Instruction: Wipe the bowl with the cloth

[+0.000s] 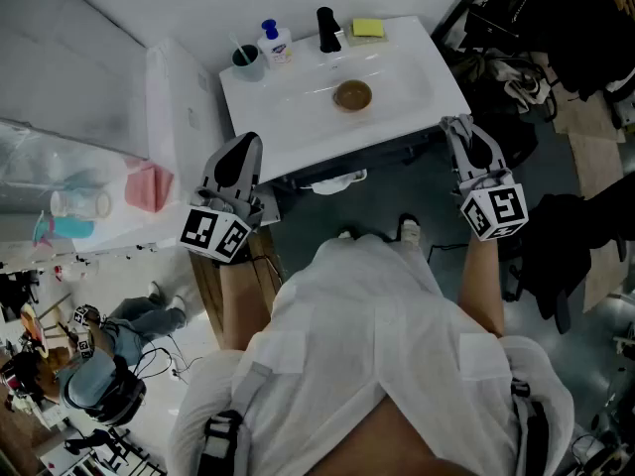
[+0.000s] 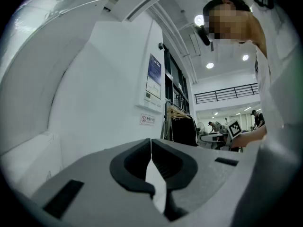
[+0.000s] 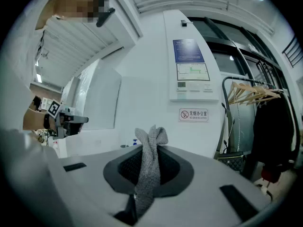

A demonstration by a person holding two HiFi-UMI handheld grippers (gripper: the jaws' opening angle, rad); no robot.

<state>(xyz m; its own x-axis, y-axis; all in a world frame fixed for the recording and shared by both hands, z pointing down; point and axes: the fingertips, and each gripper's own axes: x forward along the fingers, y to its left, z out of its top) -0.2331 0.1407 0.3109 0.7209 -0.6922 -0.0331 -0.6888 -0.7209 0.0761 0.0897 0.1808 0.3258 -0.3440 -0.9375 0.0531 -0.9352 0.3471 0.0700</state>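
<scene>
Bowl (image 1: 352,95), brown, sits in the basin of a white sink (image 1: 298,132) at the upper centre of the head view, touched by neither gripper. At left centre of that view, the left gripper (image 1: 243,152) is held over the sink's near left corner, its marker cube (image 1: 215,232) toward the person. In the left gripper view its fingers (image 2: 137,167) are pressed together with nothing between them. Along the sink's far rim stand, from left to right, a dark cup (image 1: 246,59), a soap bottle (image 1: 275,44), a black tap (image 1: 327,30) and a yellow sponge (image 1: 368,28). At right centre, the right gripper (image 1: 464,132) is held just off the sink's near right corner. In the right gripper view its fingers (image 3: 173,171) are clamped on a grey knitted cloth (image 3: 149,164), bunched above the tips and trailing down between them.
</scene>
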